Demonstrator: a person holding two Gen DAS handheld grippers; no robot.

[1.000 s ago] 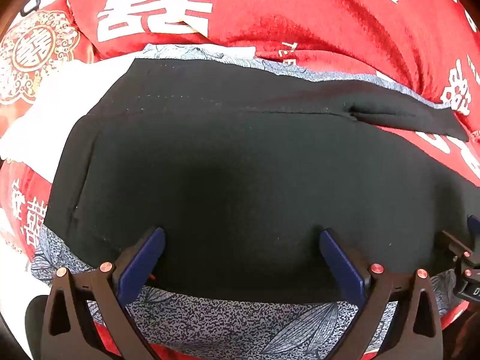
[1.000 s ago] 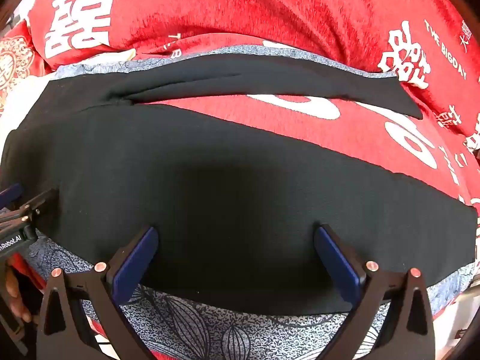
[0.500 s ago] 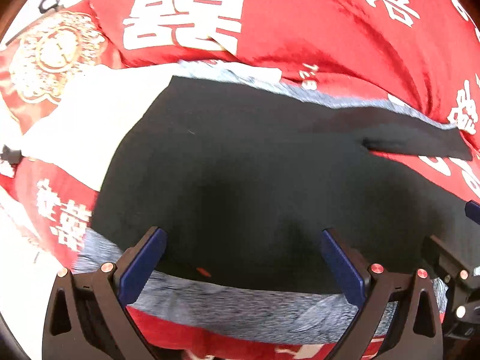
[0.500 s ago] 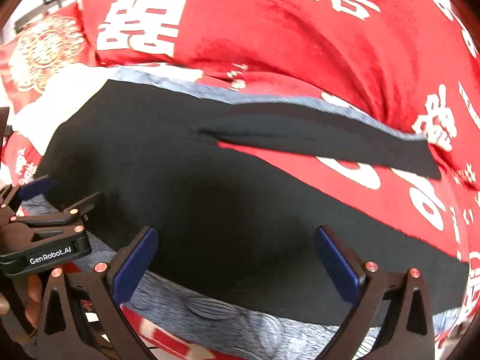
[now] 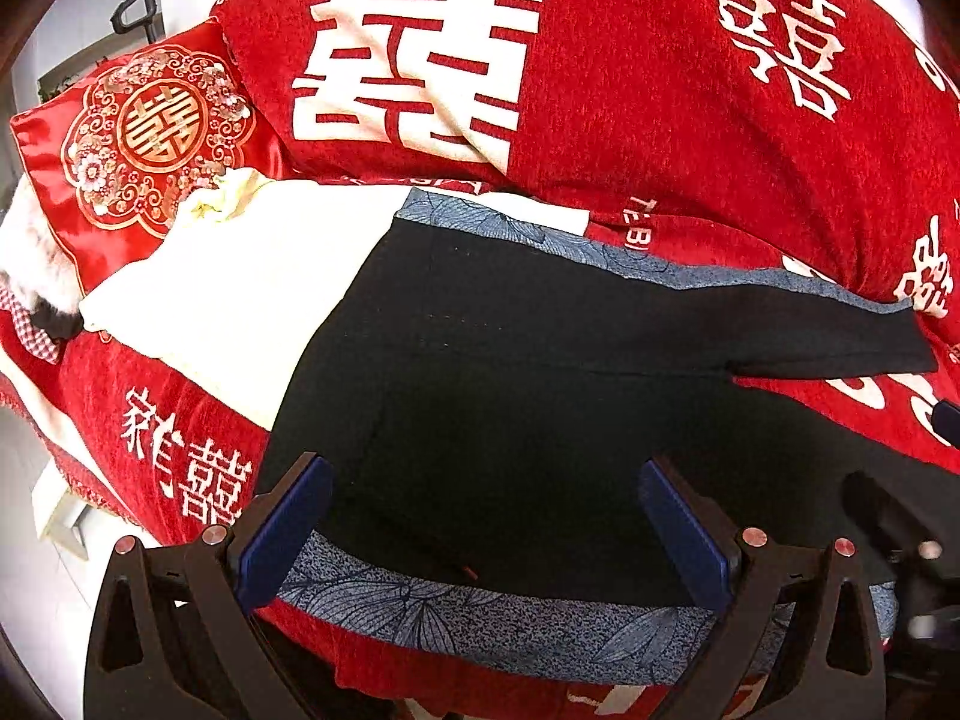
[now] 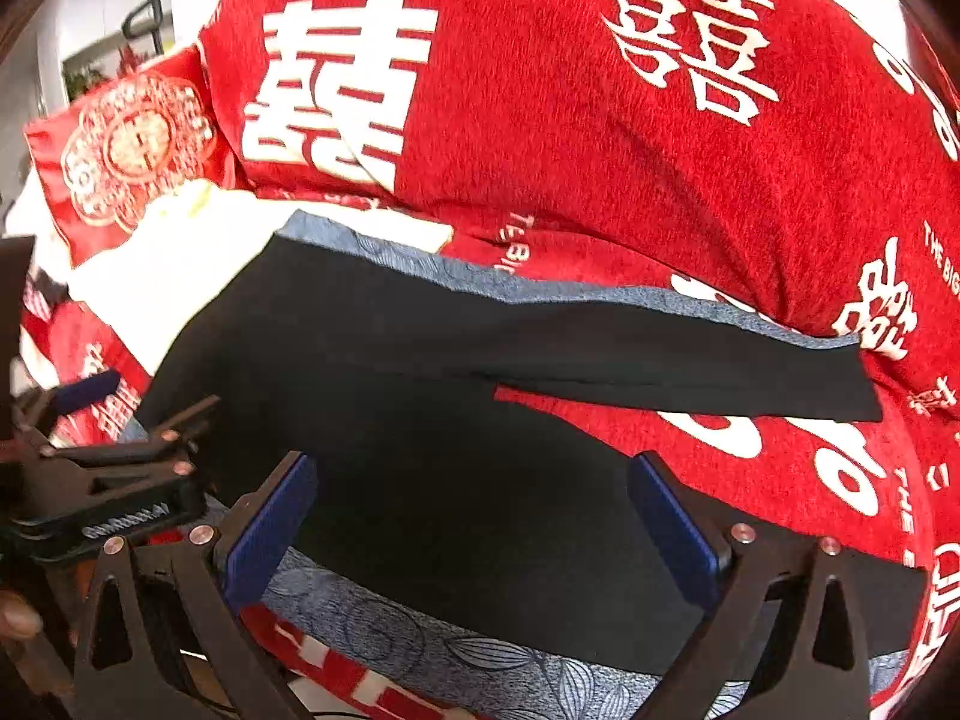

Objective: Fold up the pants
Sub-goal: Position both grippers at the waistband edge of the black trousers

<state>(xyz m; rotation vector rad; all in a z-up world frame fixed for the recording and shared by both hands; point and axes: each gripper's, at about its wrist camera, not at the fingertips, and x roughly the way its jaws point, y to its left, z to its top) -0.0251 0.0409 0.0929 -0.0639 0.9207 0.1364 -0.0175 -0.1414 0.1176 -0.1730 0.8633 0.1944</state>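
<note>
Black pants [image 5: 540, 396] flat (legs apart) on red blanket [image 5: 660, 120], left gripper [image 5: 480, 531] and right gripper [image 6: 471, 525] fingers spread

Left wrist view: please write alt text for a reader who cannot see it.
Black pants lie spread on a blue patterned cloth over a red cover, both legs pointing right. The open left tongs frame the near edge without gripping.

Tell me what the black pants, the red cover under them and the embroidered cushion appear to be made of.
Black pants: a matte, smooth fabric, possibly a knit; no sheen, weave too dark to tell.
Red cover: looks like chenille or a similar pile fabric, with a fuzzy, ribbed nap and woven white characters.
Embroidered cushion: likely satin, glossy with bright highlights, with metallic-looking embroidery.
</note>
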